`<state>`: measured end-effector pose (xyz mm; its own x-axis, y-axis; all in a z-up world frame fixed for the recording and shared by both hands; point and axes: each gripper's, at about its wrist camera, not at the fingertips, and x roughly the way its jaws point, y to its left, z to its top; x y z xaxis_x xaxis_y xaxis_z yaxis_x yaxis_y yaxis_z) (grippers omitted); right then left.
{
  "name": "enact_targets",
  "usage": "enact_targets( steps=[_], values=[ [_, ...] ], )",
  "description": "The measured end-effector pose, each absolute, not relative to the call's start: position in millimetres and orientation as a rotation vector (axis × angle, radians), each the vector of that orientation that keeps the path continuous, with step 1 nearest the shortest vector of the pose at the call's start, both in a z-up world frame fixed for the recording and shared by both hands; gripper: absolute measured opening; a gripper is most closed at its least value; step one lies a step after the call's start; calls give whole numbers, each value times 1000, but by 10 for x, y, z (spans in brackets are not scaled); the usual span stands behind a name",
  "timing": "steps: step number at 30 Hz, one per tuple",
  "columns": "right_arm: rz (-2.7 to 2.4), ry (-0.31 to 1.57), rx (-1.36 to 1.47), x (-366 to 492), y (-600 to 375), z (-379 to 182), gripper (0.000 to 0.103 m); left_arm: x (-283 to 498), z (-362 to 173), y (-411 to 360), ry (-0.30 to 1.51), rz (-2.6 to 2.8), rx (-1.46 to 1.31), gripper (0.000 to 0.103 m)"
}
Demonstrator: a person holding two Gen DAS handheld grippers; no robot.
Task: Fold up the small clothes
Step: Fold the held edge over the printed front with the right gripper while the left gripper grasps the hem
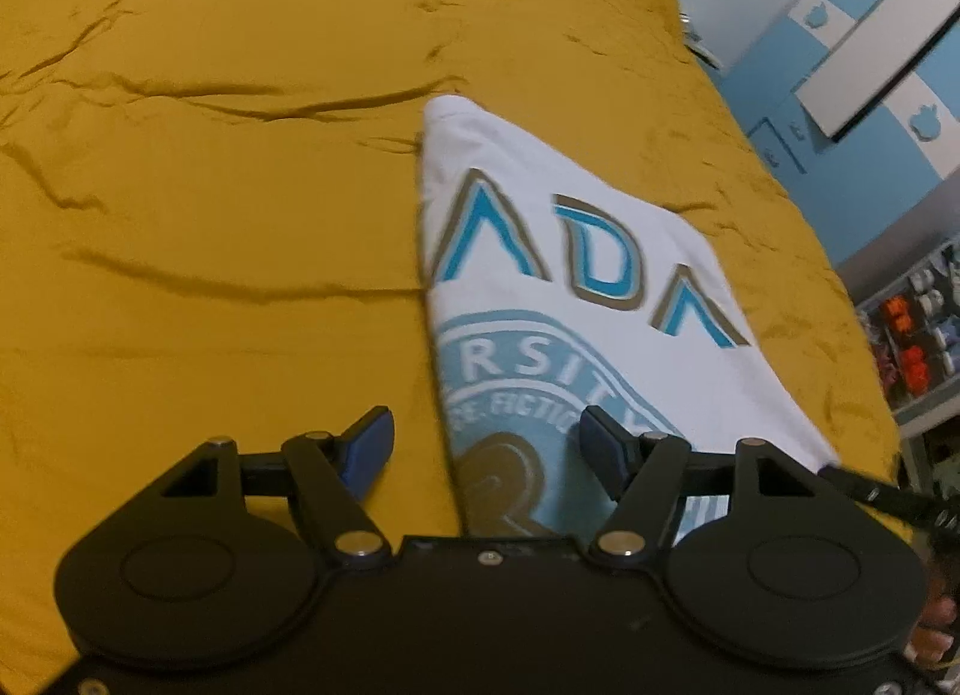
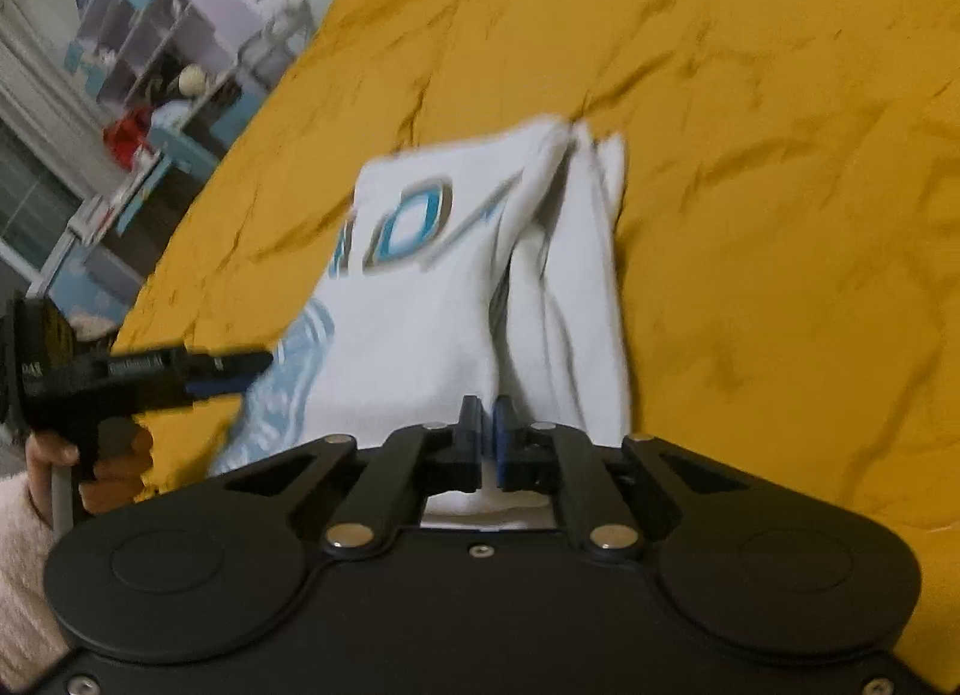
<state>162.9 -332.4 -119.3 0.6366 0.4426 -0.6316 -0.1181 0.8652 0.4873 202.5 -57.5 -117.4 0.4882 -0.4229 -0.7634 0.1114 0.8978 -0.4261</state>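
A white T-shirt (image 1: pixel 570 287) with blue and tan letters and a pale blue round emblem lies partly folded on a mustard bed cover (image 1: pixel 210 185). My left gripper (image 1: pixel 486 425) is open above the shirt's near left edge, with nothing pressed between its blue pads. In the right wrist view the shirt (image 2: pixel 420 323) rises in pleats toward my right gripper (image 2: pixel 487 407), whose jaws are shut on its white fabric. The left gripper (image 2: pixel 240 368) shows from the side at the left of that view. The right gripper's tip (image 1: pixel 837 470) meets the shirt's near right corner.
The bed cover (image 2: pixel 780 215) is creased and spreads wide around the shirt. A blue and white wardrobe (image 1: pixel 870 65) and a shelf of small things (image 1: pixel 918 335) stand past the bed's edge. Open shelving (image 2: pixel 138 53) lies beyond the far side. A hand (image 2: pixel 54 455) holds the left gripper.
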Motion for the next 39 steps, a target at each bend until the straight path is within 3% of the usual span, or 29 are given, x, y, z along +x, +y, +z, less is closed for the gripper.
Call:
enact_targets(
  steps=[3,9,14,16,17,18,21,30,39],
  values=[
    [302,818,425,1582,-3440,-1135,1,1980,-1179,-701,1001,-353,-282,75],
    [224,888,516,1601,-3535,-1635,0,1966,-1330,-709,1035,-343,-313,82],
    [227,884,550,1611,-3523,-1709,1,1937,-1331,-597,1059,-339,-364,82],
    [242,874,535,1595,-3503,-1612,5,1901,-1272,-571,1053,-348,-343,82],
    [252,864,539,1608,-3528,-1575,17,1891,-1243,-578,1049,-352,-333,82],
    [261,853,536,1630,-3527,-1518,20,1890,-1218,-609,1045,-353,-328,82],
    [250,791,490,1803,-3496,-1355,20,1956,-1178,-618,1031,-351,-315,82],
    [232,763,546,2962,-3335,-1415,21,2767,-1196,-766,960,-265,-251,82],
    [221,839,553,3414,-3257,-1649,23,3559,-1432,-857,973,-212,-322,82]
  ],
)
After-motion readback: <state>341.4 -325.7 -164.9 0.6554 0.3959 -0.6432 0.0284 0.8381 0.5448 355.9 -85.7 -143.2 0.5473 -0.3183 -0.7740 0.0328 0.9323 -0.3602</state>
